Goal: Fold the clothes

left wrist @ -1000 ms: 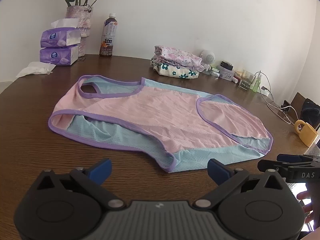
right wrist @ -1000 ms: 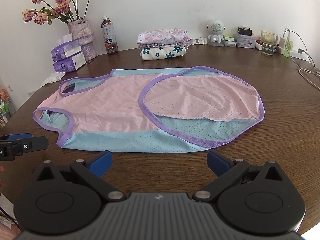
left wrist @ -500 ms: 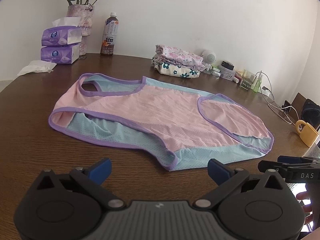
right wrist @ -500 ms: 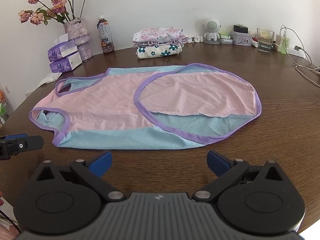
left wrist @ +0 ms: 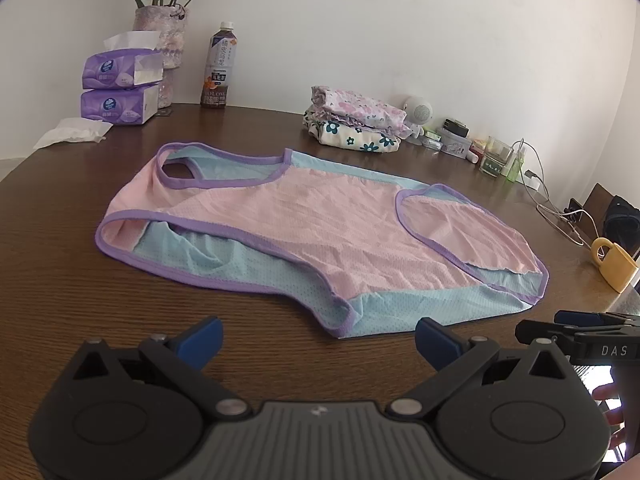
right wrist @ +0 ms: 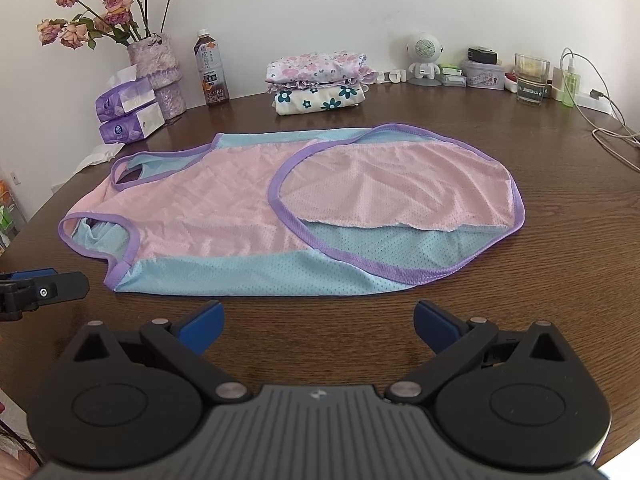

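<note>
A pink and light-blue mesh tank top with purple trim (left wrist: 320,240) lies flat on the brown wooden table (left wrist: 60,300), also seen in the right wrist view (right wrist: 248,216). Its hem end is folded back, showing a pink flap (right wrist: 400,192). My left gripper (left wrist: 318,338) is open and empty, just short of the top's near armhole corner. My right gripper (right wrist: 318,326) is open and empty, just short of the top's near blue side edge. Each gripper shows at the edge of the other's view, the right one (left wrist: 576,330) and the left one (right wrist: 40,290).
A stack of folded floral clothes (right wrist: 320,82) sits at the back. A flower vase (right wrist: 158,76), tissue packs (right wrist: 130,114) and a drink bottle (right wrist: 210,68) stand at the back left. A speaker, a glass (right wrist: 530,78), cables (right wrist: 608,120) and a yellow mug (left wrist: 614,266) lie to the right.
Both grippers have drifted slightly, and the top now sits a little differently in both views. The top itself has not moved and both grippers stay open.
</note>
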`<state>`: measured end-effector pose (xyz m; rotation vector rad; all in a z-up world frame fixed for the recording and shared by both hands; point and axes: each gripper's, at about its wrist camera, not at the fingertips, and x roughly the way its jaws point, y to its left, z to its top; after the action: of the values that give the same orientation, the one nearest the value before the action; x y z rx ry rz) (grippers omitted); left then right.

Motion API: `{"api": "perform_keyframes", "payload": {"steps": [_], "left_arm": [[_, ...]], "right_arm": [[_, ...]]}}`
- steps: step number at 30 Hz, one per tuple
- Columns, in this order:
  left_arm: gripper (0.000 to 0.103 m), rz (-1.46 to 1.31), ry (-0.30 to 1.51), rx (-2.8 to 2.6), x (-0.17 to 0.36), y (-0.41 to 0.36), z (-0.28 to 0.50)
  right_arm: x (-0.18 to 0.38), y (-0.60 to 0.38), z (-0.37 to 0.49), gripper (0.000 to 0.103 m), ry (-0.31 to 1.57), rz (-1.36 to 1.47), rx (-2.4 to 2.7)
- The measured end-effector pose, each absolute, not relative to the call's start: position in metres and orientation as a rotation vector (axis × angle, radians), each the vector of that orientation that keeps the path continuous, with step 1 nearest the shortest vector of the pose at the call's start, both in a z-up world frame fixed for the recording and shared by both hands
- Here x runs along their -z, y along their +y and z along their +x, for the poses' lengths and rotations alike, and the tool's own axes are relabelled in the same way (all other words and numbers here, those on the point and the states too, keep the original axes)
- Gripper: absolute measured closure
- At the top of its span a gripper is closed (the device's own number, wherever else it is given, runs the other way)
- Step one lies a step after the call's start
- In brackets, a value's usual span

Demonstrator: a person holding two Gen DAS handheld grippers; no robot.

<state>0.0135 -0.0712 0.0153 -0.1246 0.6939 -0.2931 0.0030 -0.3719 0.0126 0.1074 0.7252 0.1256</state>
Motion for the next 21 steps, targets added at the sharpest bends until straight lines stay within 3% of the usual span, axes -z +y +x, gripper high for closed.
{"api": "perform_keyframes", "payload": {"steps": [21], "left_arm": [[0.000,-0.122,0.703,0.294,-0.0119,-0.0714,0.0161]], "right_arm": [[-0.0084,-0.3711,0.0058,0.000,0.730,0.111,-0.148]]}}
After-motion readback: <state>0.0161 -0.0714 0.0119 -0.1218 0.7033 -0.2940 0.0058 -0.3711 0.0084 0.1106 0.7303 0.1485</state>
